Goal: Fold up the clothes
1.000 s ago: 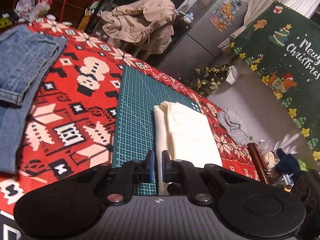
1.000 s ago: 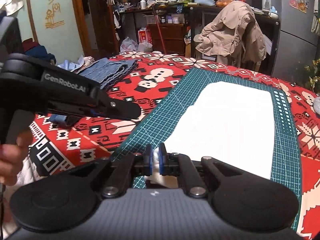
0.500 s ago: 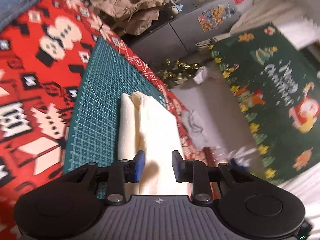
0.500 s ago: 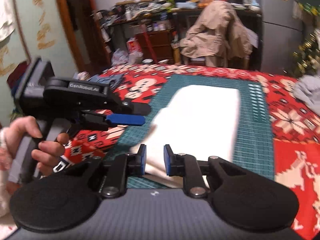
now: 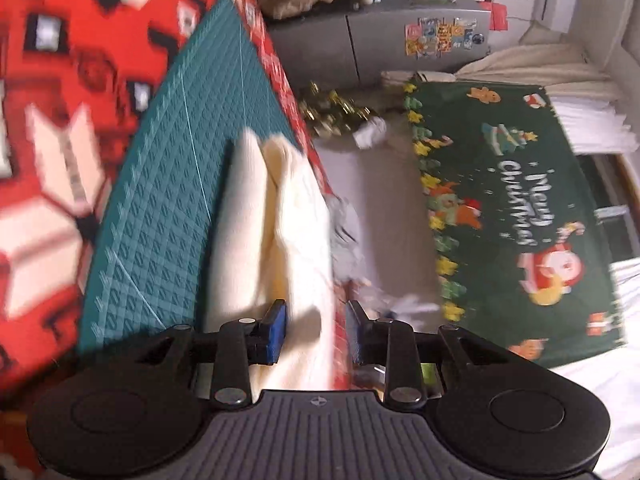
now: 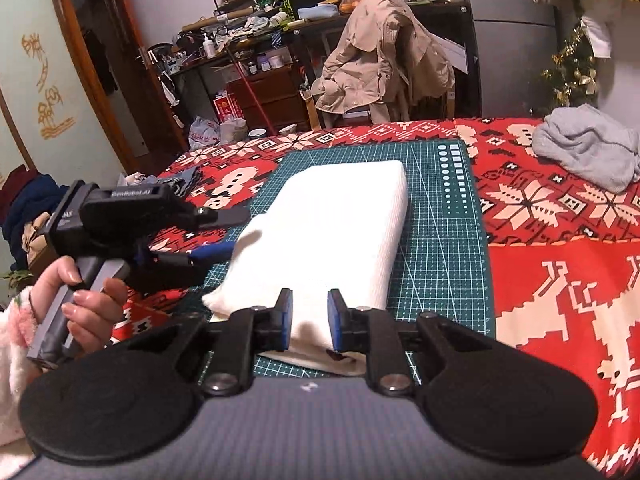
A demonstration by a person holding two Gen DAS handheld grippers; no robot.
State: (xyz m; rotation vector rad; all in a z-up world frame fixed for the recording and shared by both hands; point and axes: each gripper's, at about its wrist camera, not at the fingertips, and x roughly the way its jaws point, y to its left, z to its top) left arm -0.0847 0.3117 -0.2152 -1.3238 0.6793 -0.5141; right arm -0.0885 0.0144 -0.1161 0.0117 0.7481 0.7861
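A: How many cloths are seen?
B: Two. One folded white cloth [image 6: 336, 232] is laid on the one green mat [image 6: 436, 248]. One grey cloth [image 6: 588, 152] is left on the red blanket [image 6: 560, 280], well apart.

A: And the claws?
B: Two. The right gripper [image 6: 308, 314] is spread open at the white cloth's near edge. The left gripper [image 5: 314, 330] is spread open too, held by one hand [image 6: 80, 300] at the cloth's left side.

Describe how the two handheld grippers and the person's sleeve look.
Both grippers, left gripper and right gripper, are matte black with round side discs, silver pivot screws, ribbed grey bodies and blue finger pads. The left one carries white lettering and a grey handle. The sleeve is fluffy white and pink.
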